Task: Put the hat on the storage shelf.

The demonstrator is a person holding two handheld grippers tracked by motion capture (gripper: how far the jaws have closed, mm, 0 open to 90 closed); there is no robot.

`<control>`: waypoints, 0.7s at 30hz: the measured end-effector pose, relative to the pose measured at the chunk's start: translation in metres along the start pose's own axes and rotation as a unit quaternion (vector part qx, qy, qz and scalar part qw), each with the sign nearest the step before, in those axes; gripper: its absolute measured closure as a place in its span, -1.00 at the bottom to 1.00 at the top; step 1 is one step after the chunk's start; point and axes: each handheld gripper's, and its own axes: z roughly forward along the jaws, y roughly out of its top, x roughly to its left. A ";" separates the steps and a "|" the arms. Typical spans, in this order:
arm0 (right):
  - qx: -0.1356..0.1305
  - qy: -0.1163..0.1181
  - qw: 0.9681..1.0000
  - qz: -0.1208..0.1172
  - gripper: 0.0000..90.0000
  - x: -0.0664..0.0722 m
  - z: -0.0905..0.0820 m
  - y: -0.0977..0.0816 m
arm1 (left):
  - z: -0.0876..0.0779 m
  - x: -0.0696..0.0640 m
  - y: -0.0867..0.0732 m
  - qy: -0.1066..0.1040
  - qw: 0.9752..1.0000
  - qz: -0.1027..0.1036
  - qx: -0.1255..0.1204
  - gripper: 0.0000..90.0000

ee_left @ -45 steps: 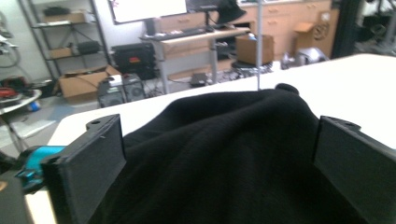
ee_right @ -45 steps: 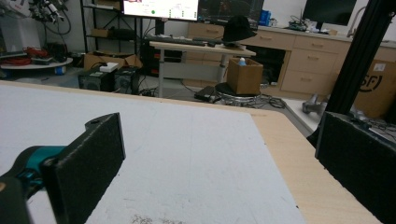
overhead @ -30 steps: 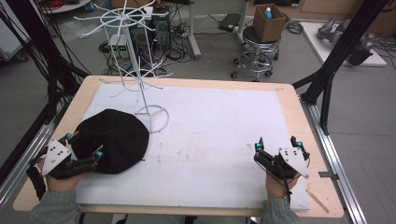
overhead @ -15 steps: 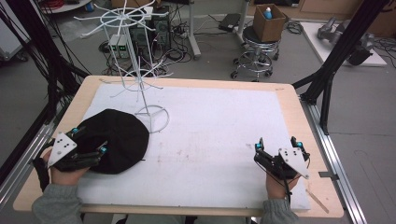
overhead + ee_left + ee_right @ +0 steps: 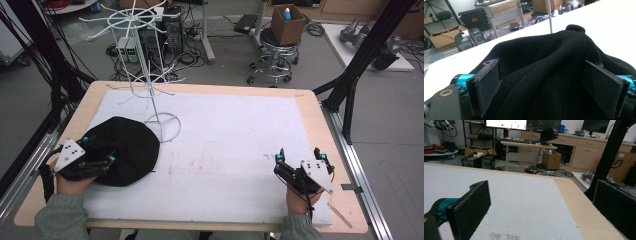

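Observation:
A black knit hat point(image 5: 127, 145) lies flat on the white mat point(image 5: 240, 135) at the left. My left gripper point(image 5: 99, 149) rests over the hat's near left edge. In the left gripper view the hat point(image 5: 549, 75) bulges up between the two pads, and the left gripper point(image 5: 542, 67) straddles it. Its jaws have just been closing a little, but the pads stand apart from the knit. My right gripper point(image 5: 298, 156) sits low at the mat's near right corner. The right gripper point(image 5: 541, 187) is open with bare mat between its pads.
A white wire rack point(image 5: 150, 75) stands on its ring base point(image 5: 162, 125) just behind the hat; its pole point(image 5: 550, 17) rises past the hat's far side. The wooden table edge point(image 5: 320, 115) borders the mat. Black frame posts flank both sides.
My left gripper has shifted slightly farther onto the hat's near left edge. The right gripper has stayed still.

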 end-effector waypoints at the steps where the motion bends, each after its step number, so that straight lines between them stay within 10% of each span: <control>1: -0.001 0.000 1.000 -0.001 -0.99 0.000 0.000 0.000 | 0.001 0.000 -0.001 -0.001 1.000 -0.001 0.001 -0.61; 21: 0.004 -0.003 1.000 0.005 -0.99 -0.001 0.000 0.000 | 0.006 -0.002 -0.007 -0.004 0.999 0.010 0.042 0.07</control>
